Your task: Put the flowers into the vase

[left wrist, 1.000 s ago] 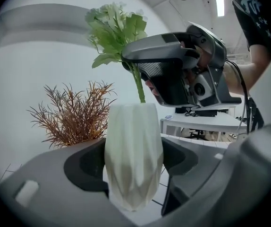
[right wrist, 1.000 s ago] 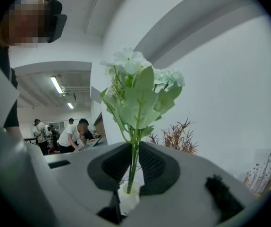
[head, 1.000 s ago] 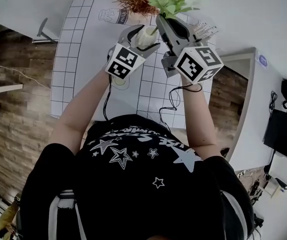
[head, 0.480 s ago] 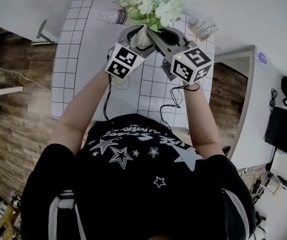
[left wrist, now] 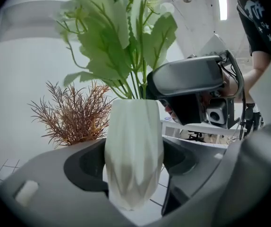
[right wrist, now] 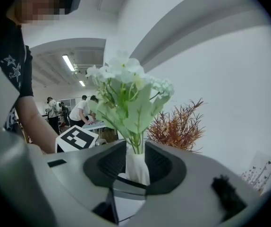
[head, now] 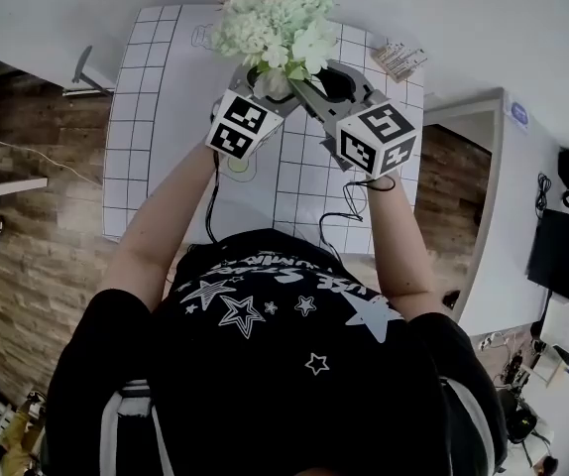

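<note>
A white faceted vase stands upright between the jaws of my left gripper, whose pads press on its sides. The bunch of pale white-green flowers rises from the vase mouth, stems inside it. My right gripper is level with the vase neck. Its jaws are opening, and the stems pass between them with a gap on each side. In the head view my left gripper and right gripper meet under the blooms.
A dried reddish-brown plant stands just behind the vase on the white gridded table. A small packet lies near the table's far right corner. Wooden floor runs along the table's left edge. People work far behind.
The flower bunch has come down over the vase and its stems have gone in. My right gripper sank with it and its jaws have spread off the stems. The left gripper stayed still.
</note>
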